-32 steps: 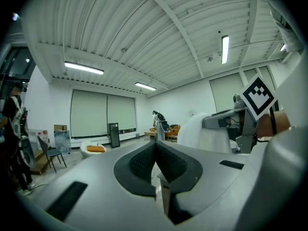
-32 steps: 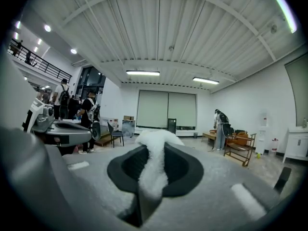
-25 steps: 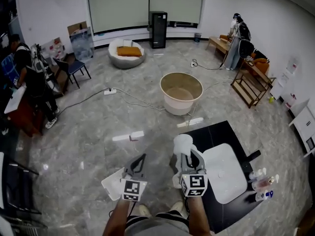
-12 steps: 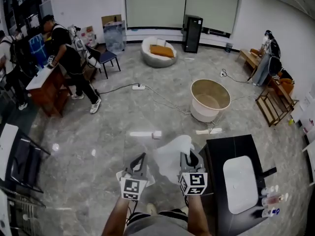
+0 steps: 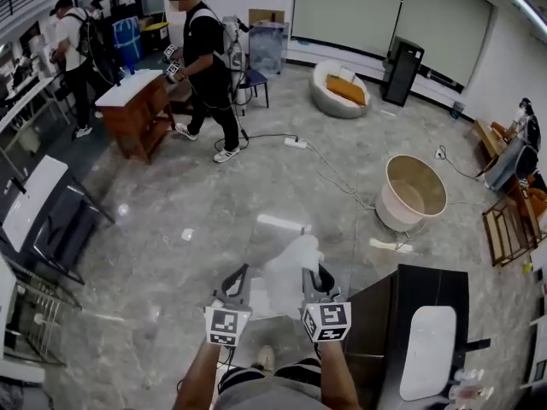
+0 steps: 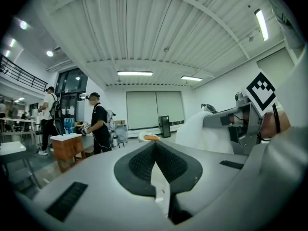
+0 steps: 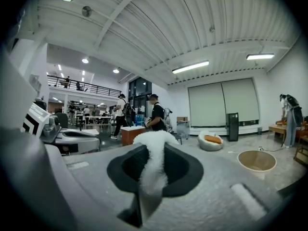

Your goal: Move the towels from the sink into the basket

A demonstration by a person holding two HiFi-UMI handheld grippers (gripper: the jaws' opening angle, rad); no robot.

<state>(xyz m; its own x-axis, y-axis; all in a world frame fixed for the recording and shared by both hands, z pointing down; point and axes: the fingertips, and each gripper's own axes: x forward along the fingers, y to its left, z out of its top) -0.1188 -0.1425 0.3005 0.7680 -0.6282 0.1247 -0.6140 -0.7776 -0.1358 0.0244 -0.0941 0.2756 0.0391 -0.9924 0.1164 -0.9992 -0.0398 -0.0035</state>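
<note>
grey marble floor, wide shaded windows at the far side, a wooden desk, a round white lounger, strip lights on a ribbed ceiling.

The grey floor ahead is wide open. The black counter stands close on the right of the right gripper and blocks that side. Toward the basket, only a white strip and a thin cable lie low on the floor.
</note>
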